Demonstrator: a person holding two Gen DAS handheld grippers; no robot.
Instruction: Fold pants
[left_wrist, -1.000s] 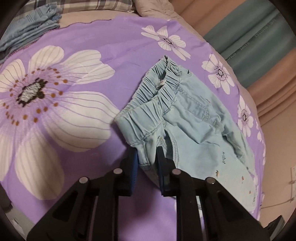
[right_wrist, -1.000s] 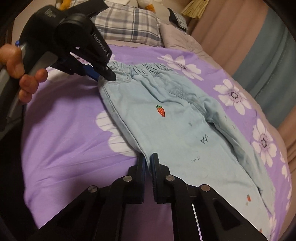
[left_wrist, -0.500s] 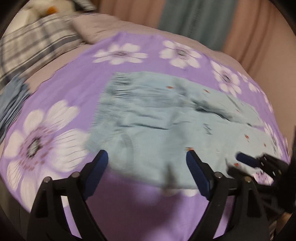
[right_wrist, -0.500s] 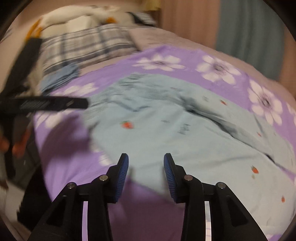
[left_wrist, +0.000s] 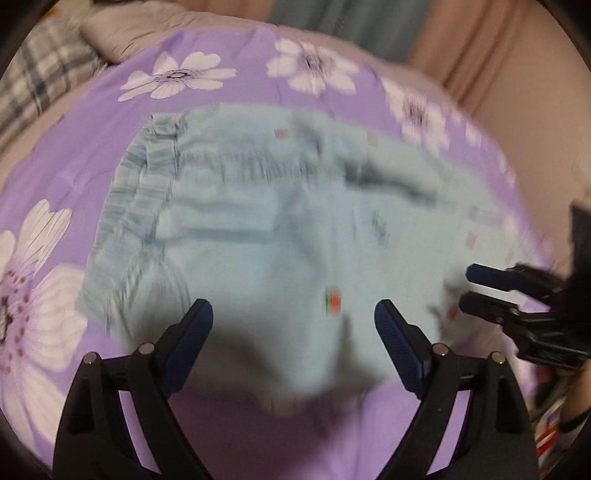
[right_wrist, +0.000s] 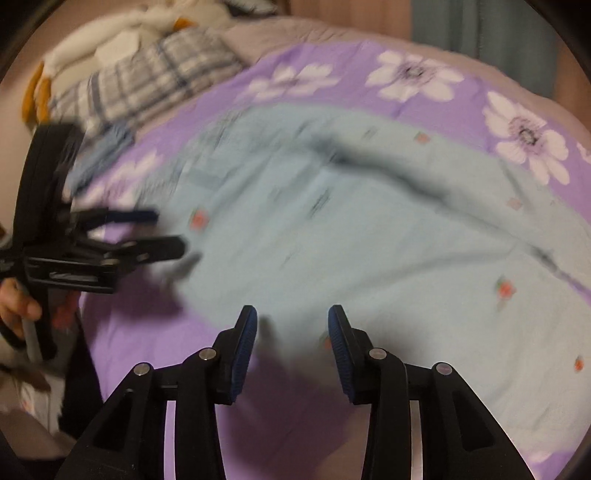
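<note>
Light blue pants (left_wrist: 288, 221) with small strawberry prints lie spread on the purple flowered bedspread (left_wrist: 92, 122), waistband to the left in the left wrist view. My left gripper (left_wrist: 293, 321) is wide open and empty above the pants' near edge. My right gripper (right_wrist: 291, 325) is open and empty above the near edge of the pants (right_wrist: 369, 236). Each gripper shows in the other's view: the right one (left_wrist: 480, 288) at the right edge, the left one (right_wrist: 162, 232) at the left. Both views are blurred.
A plaid pillow (right_wrist: 147, 85) and a white plush toy (right_wrist: 122, 33) lie at the head of the bed. Folded blue clothing (right_wrist: 99, 155) sits near the pillow. Curtains (left_wrist: 351, 22) hang beyond the bed.
Both grippers have let go of the pants' edge, opened, and pulled back and up. The pants now lie spread flat on the bedspread.
</note>
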